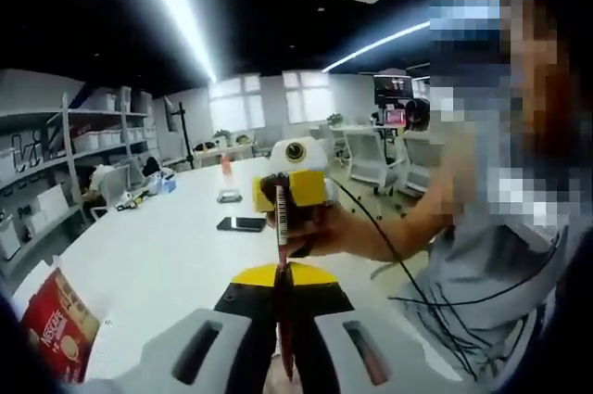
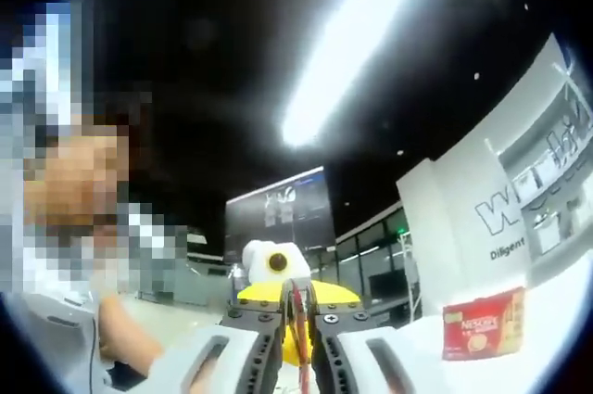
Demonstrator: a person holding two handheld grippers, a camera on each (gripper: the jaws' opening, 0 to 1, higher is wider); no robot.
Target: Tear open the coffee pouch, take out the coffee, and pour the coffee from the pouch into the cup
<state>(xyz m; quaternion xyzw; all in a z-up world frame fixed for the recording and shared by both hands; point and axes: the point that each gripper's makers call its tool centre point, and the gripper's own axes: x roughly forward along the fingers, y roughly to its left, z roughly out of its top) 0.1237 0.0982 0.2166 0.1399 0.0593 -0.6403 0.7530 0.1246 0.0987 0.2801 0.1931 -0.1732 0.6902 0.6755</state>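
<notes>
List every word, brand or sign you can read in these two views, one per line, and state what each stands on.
"NESCAFE": on the red coffee box, right gripper view.
"NESCAFE", partly legible: on the same red coffee box, left gripper view.
"Diligent": on the white wall panel; the large lettering above it is cut off.
Coffee pouch print and smaller box text: too small to read.

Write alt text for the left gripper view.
The left hand-held gripper pinches a thin red coffee stick edge-on, and the right hand-held gripper grips its far end. Below lie a white table, a phone and a red box.
</notes>
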